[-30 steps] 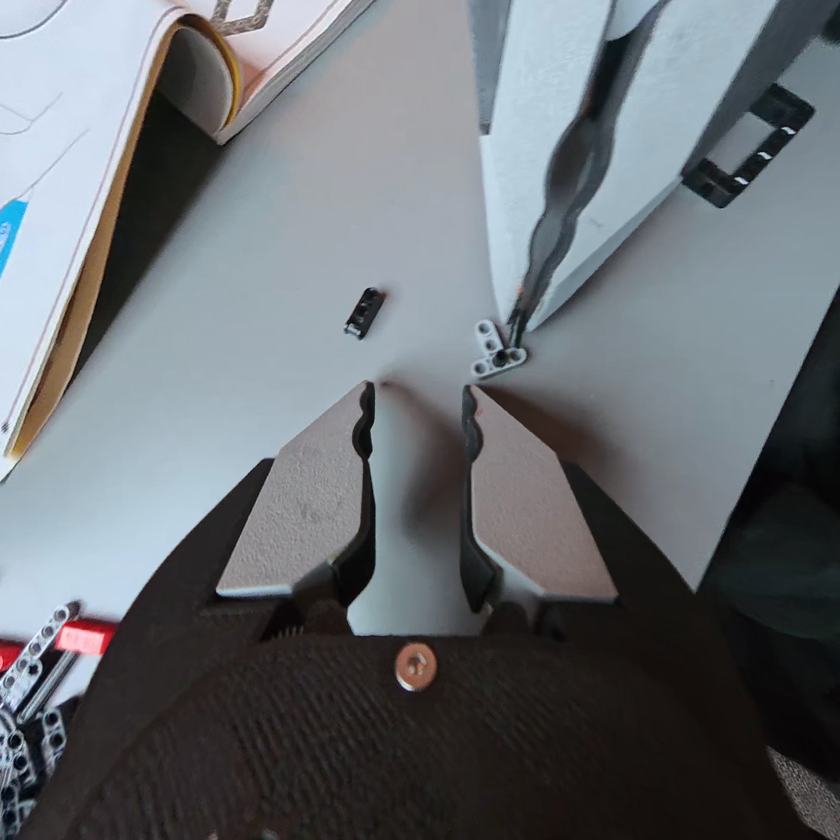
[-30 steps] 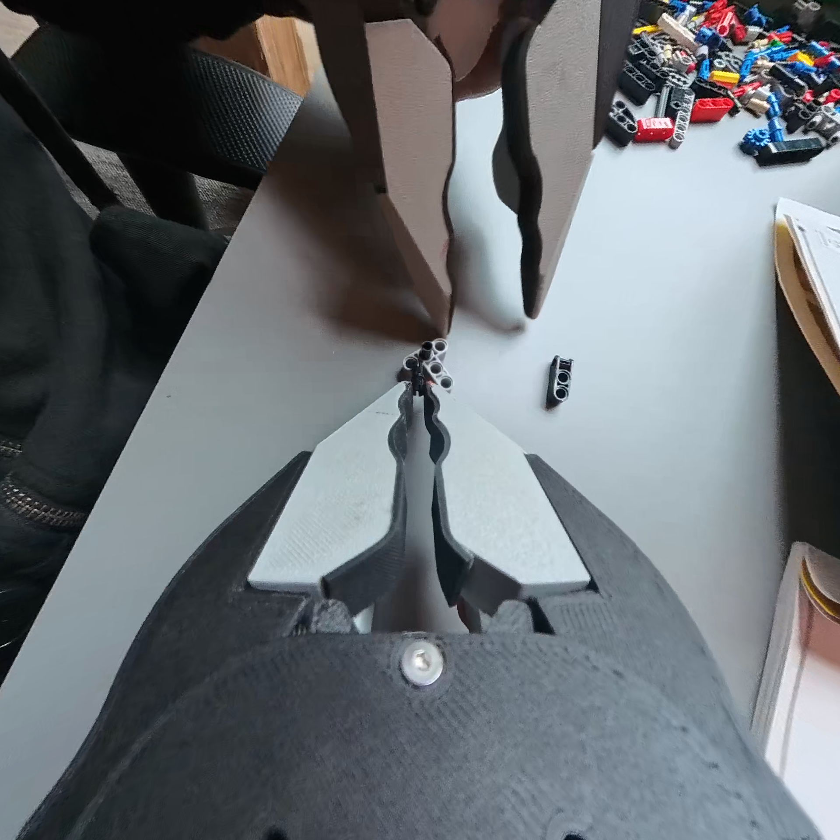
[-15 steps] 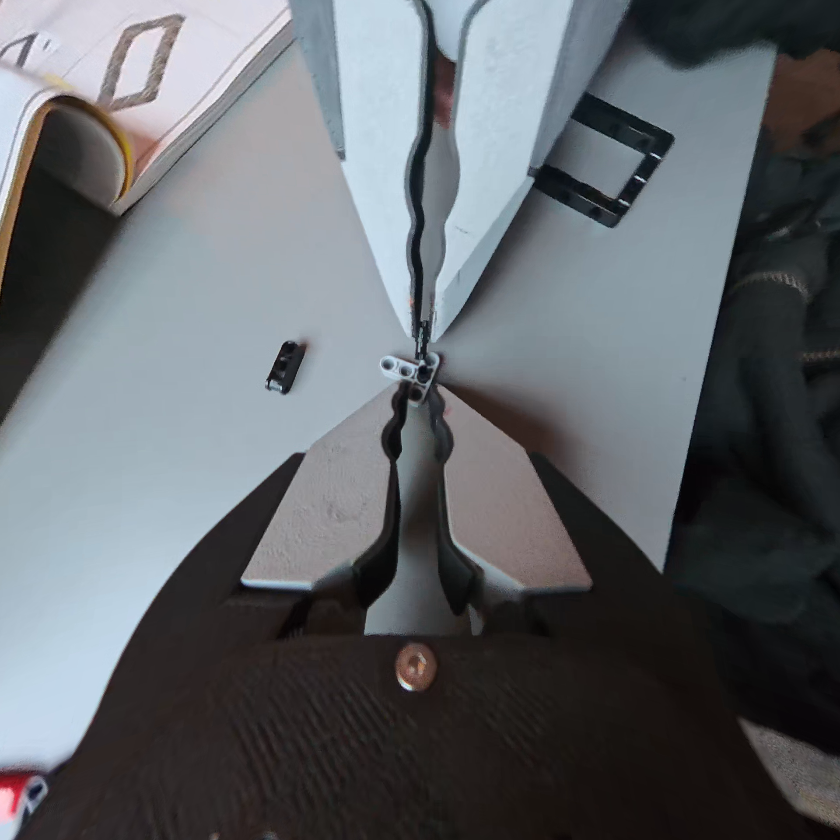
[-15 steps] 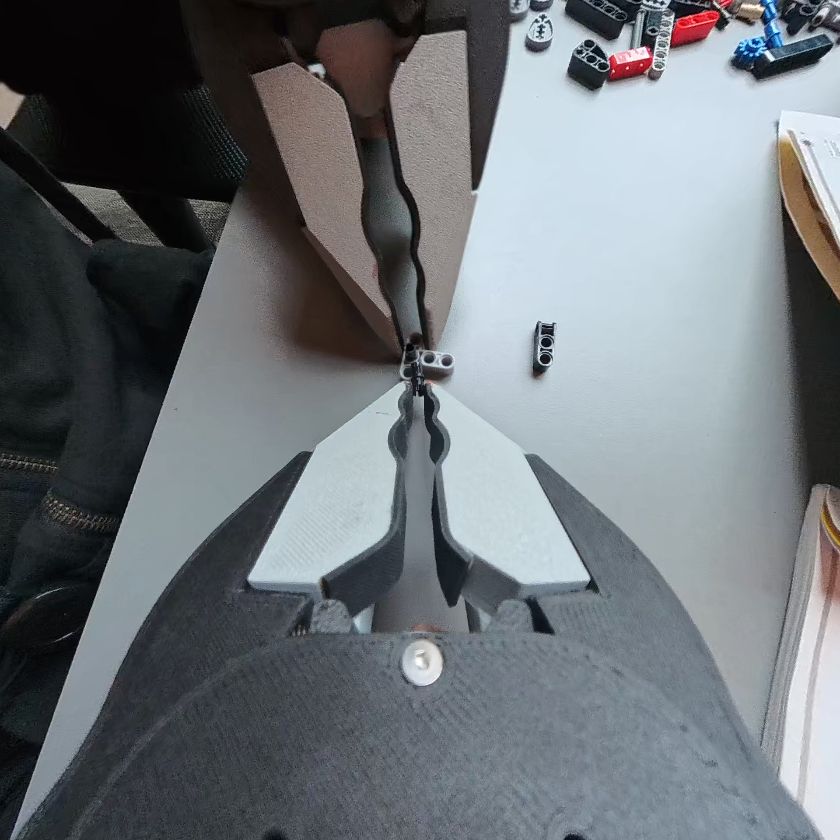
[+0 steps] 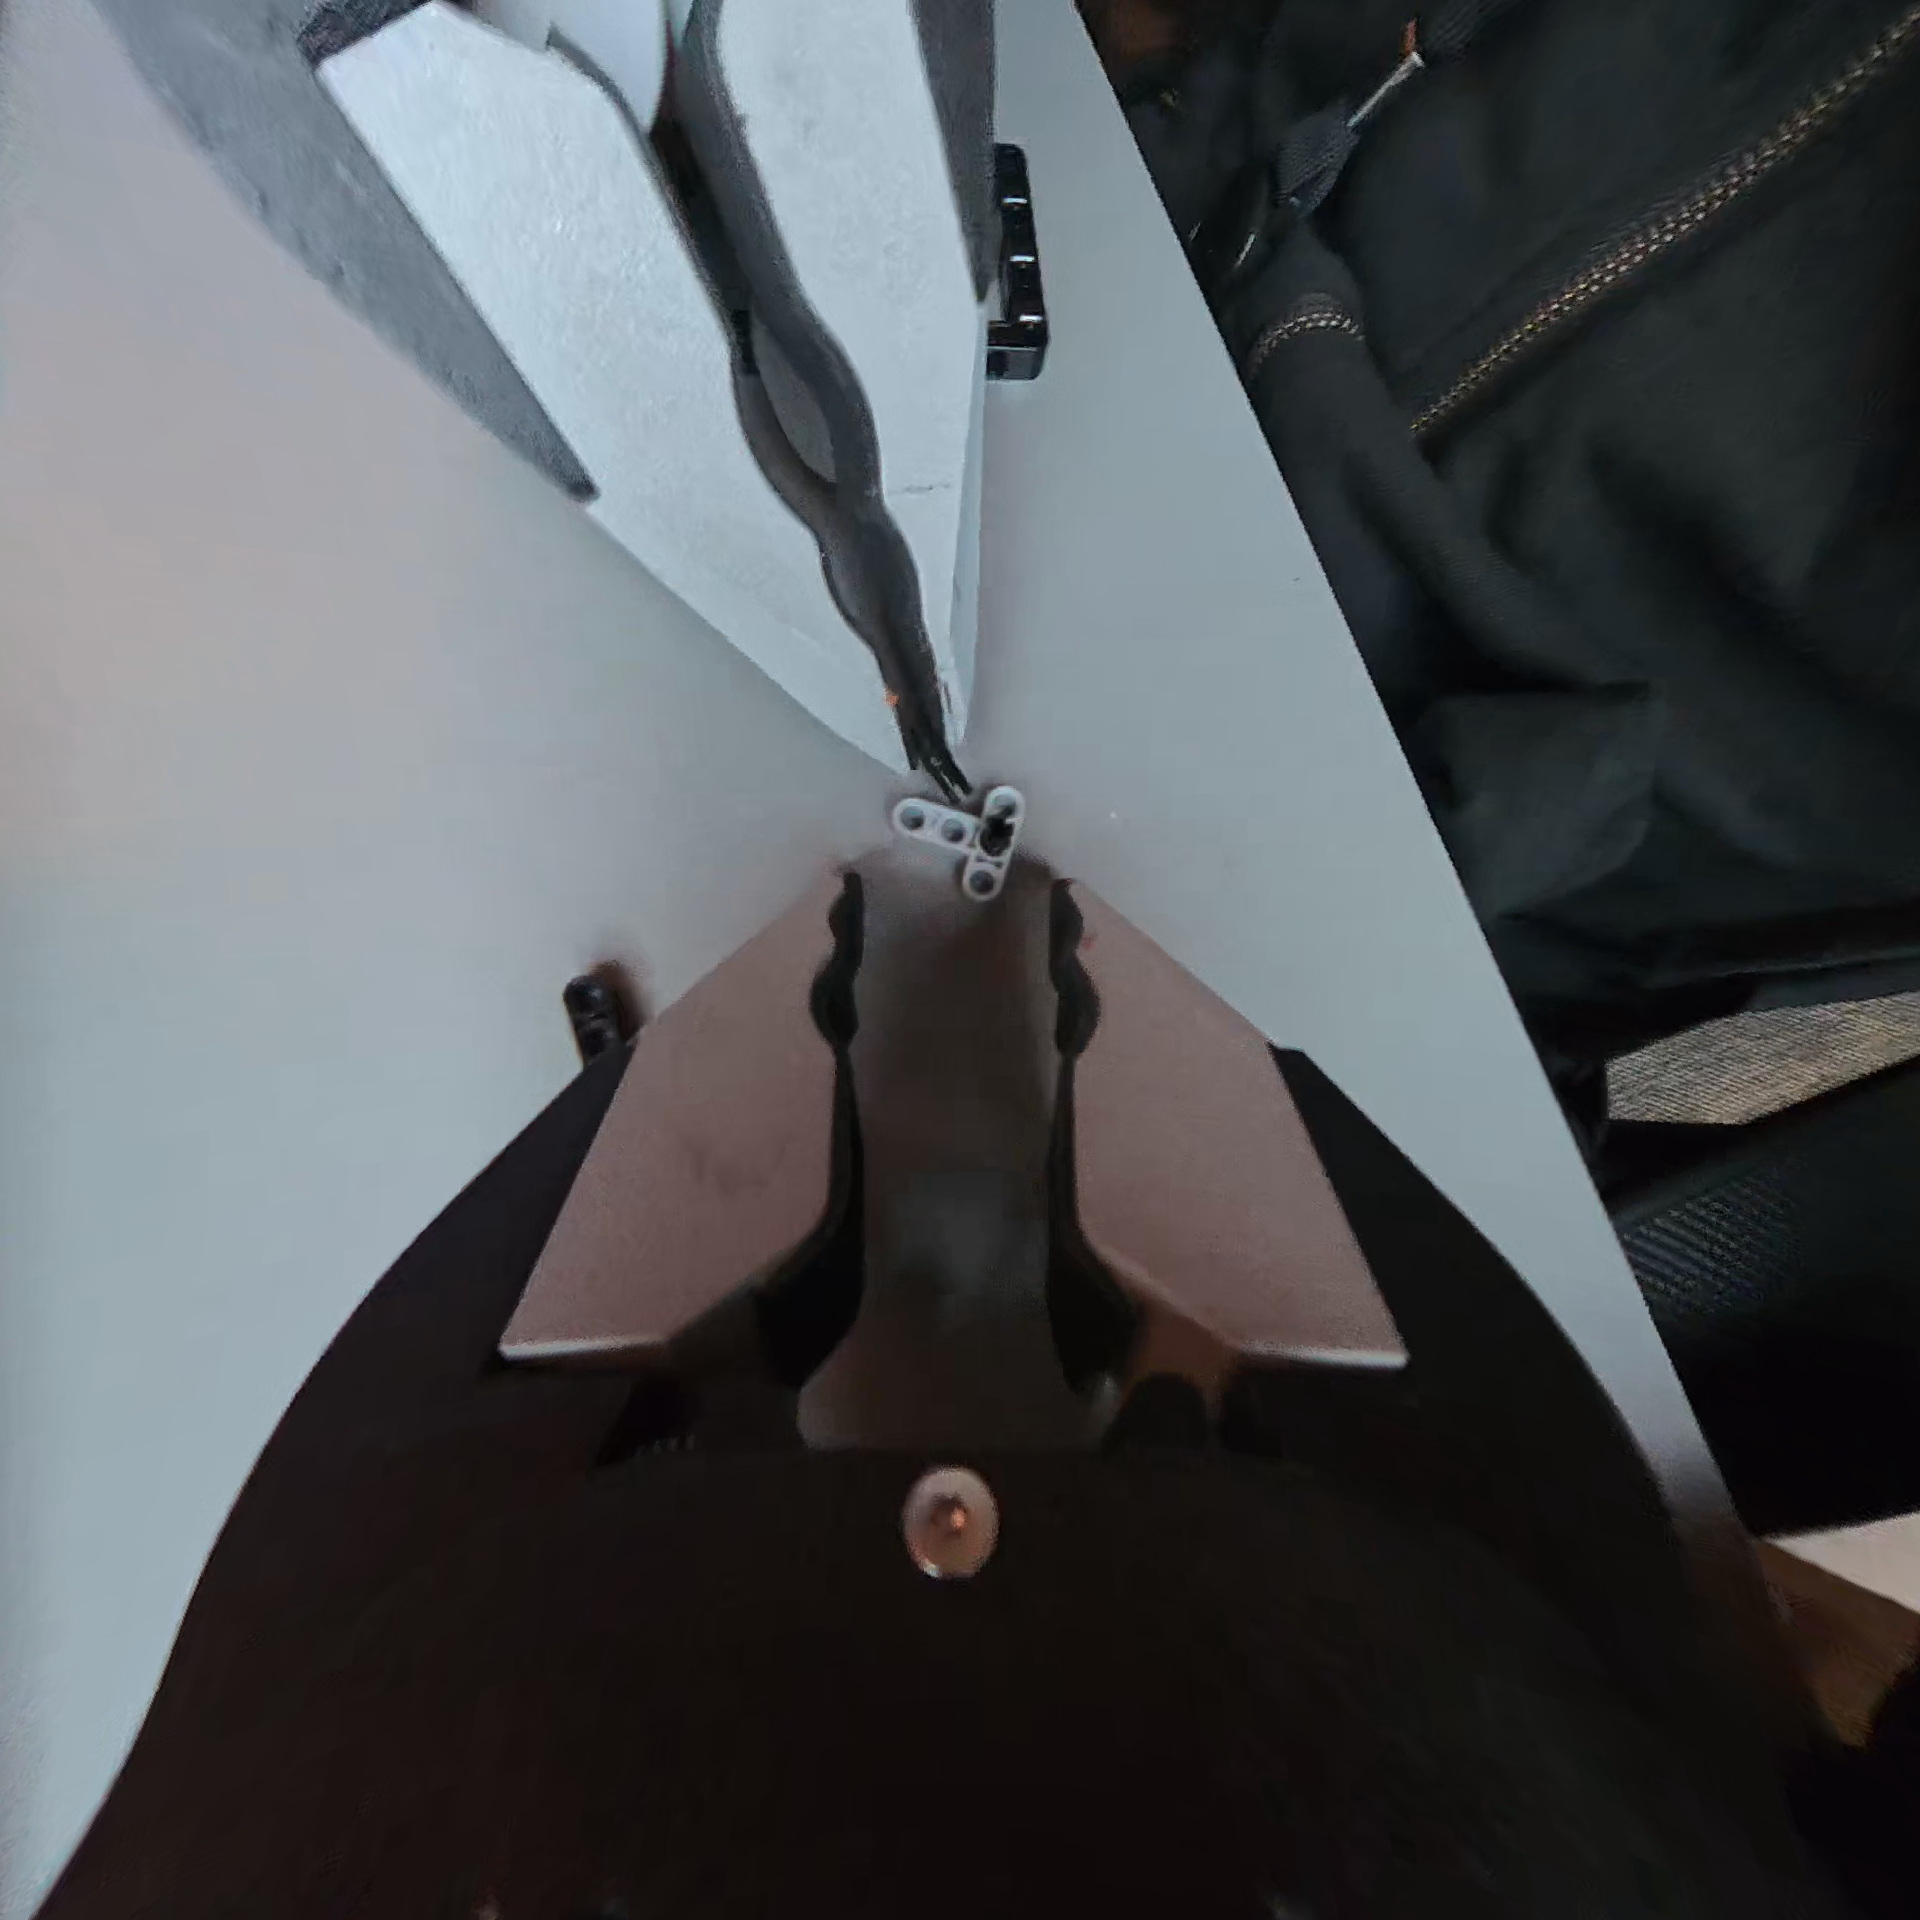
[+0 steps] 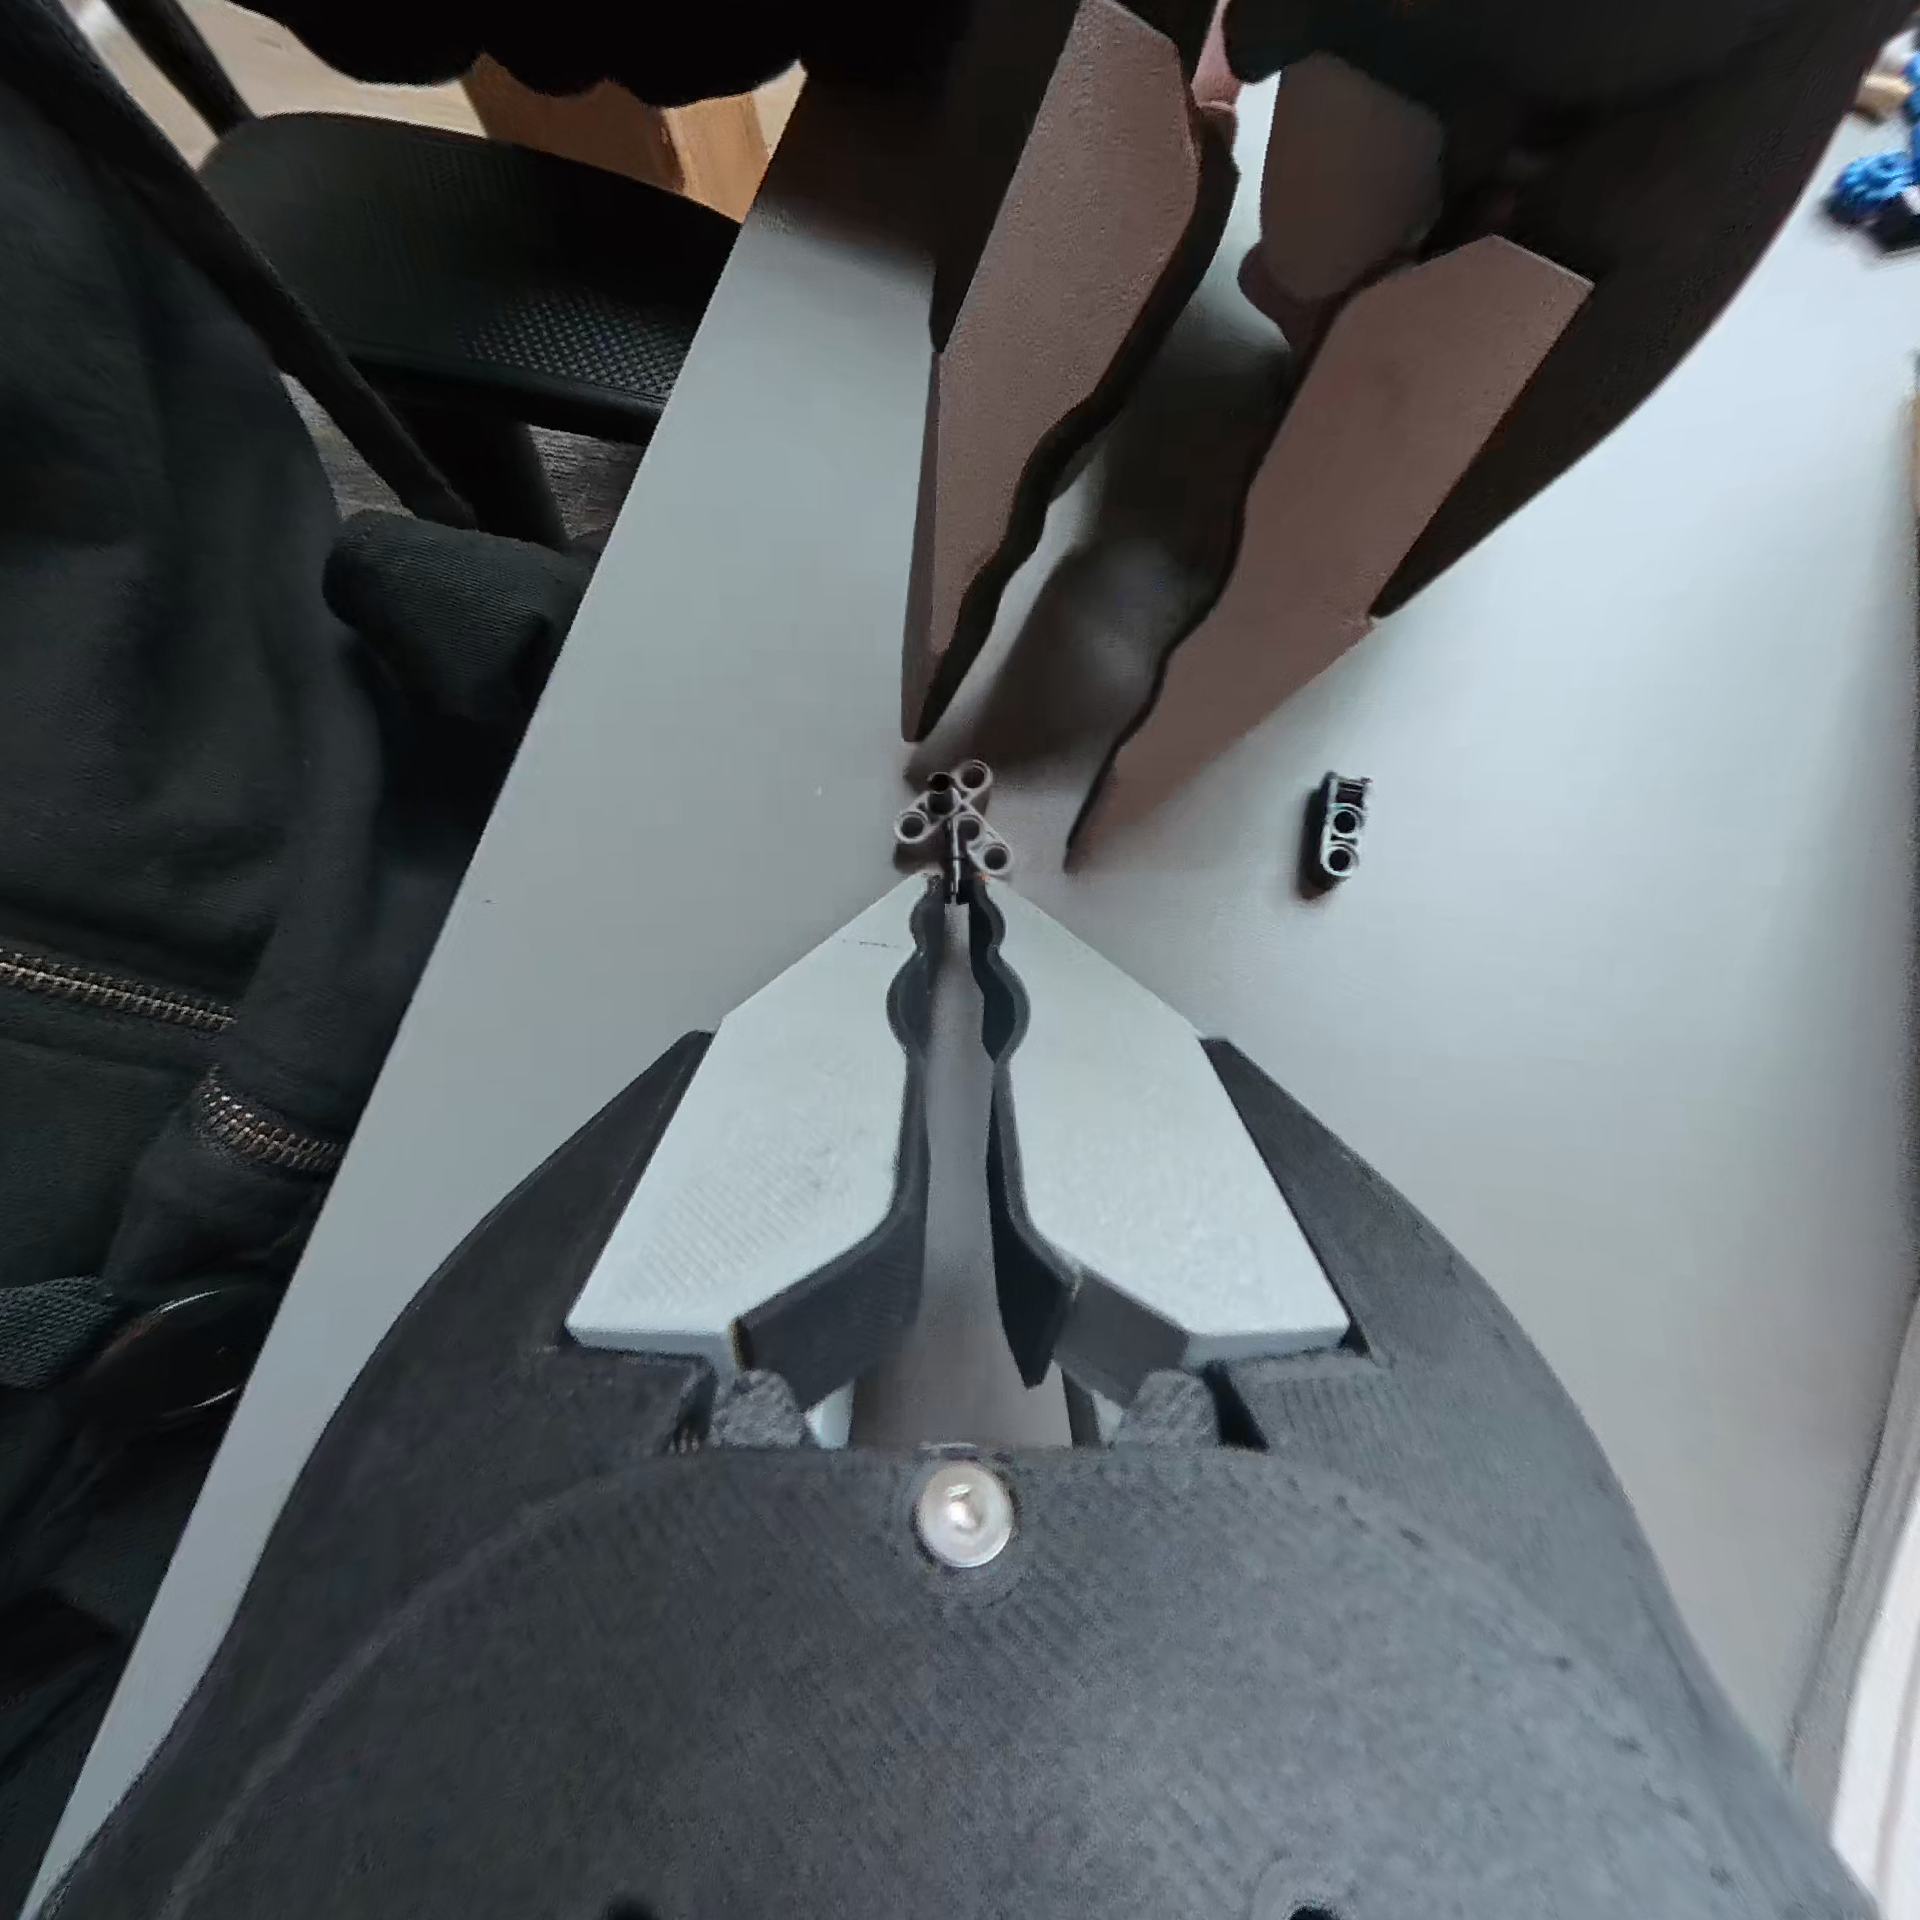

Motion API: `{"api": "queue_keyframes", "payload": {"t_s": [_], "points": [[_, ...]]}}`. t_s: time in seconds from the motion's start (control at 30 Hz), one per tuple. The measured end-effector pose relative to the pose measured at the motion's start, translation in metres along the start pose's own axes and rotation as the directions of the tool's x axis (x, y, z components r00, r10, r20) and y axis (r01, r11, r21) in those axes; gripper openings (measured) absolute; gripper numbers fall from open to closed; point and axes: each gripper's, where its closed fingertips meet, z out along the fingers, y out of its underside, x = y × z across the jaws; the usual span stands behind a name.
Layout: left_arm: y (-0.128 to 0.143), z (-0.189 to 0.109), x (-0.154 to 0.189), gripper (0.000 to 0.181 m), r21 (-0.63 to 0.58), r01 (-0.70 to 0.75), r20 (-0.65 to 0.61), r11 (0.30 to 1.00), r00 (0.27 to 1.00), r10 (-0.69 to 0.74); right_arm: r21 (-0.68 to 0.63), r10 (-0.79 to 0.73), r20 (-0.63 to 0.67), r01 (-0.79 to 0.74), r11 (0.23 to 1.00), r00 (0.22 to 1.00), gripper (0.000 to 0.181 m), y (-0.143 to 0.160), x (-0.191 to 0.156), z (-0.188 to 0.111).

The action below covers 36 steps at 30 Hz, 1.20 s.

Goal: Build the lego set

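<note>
Grey T-shaped holed piece (image 5: 961, 834) sits just past left gripper (image 5: 951, 891), fingers spread, empty. Right gripper (image 6: 954, 885) fingers pressed together, pinching thin black pin (image 6: 948, 847) stuck into it. Smooth grey table (image 5: 312, 727); small black connector (image 6: 1338, 831) near.

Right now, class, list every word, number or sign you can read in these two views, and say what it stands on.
None: no writing shows in either view.
The grey T-shaped piece, the small black connector and the grey table bear no marks.
</note>
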Motion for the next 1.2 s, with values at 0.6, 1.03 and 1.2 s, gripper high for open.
{"api": "queue_keyframes", "payload": {"t_s": [0.6,1.03,1.2], "points": [[-0.028,-0.009,-0.020,0.002,0.211,0.265,0.385,0.941,0.862,-0.329,-0.046,-0.259,-0.296,0.257,0.965,0.919,0.001,-0.015,0.019,-0.023],[-0.034,-0.012,-0.028,0.002,0.226,0.212,0.501,0.951,0.812,-0.300,-0.035,-0.237,-0.306,0.238,0.971,0.922,0.002,-0.013,0.023,-0.024],[-0.046,-0.026,-0.034,0.002,0.167,0.006,0.730,0.986,0.671,-0.128,0.168,-0.027,-0.220,0.065,0.984,0.975,0.002,-0.026,0.026,-0.038]]}}
